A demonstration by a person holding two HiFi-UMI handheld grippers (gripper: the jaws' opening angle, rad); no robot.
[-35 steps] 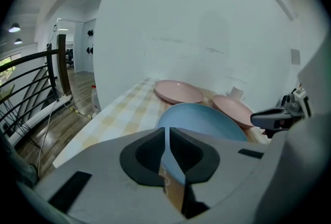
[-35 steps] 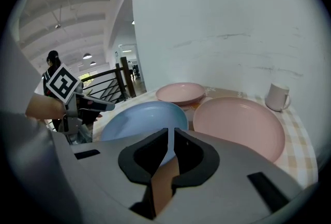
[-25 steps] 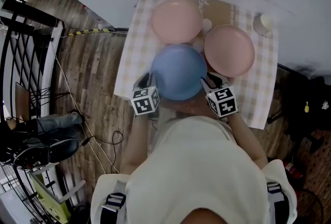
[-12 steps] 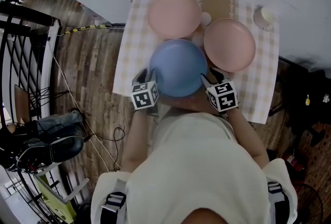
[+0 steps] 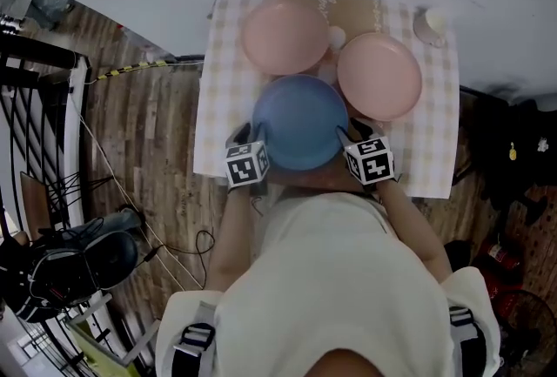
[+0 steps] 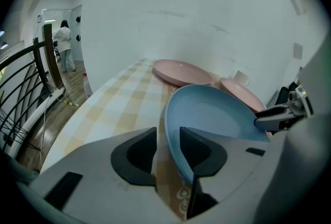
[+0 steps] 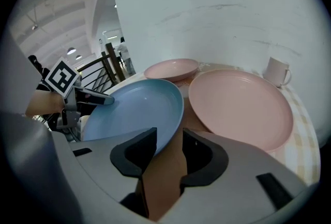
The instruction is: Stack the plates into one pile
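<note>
Checked tablecloth (image 5: pixel 218 97) against white wall. Nearest: blue plate (image 5: pixel 300 121), its rim between both jaw pairs. Left gripper (image 5: pixel 249 135) opening, right gripper (image 5: pixel 353 138) spread wide, neither pressing. Beyond: left pink plate (image 5: pixel 285 36), right pink plate (image 5: pixel 379 76). Farthest: white mug (image 5: pixel 432 22).

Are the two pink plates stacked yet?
No, the left pink plate and right pink plate lie side by side.

The checked-cloth table (image 5: pixel 222 105) bears two pink plates (image 5: pixel 285 36), blue plate (image 5: pixel 300 121), mug (image 5: pixel 432 21).
</note>
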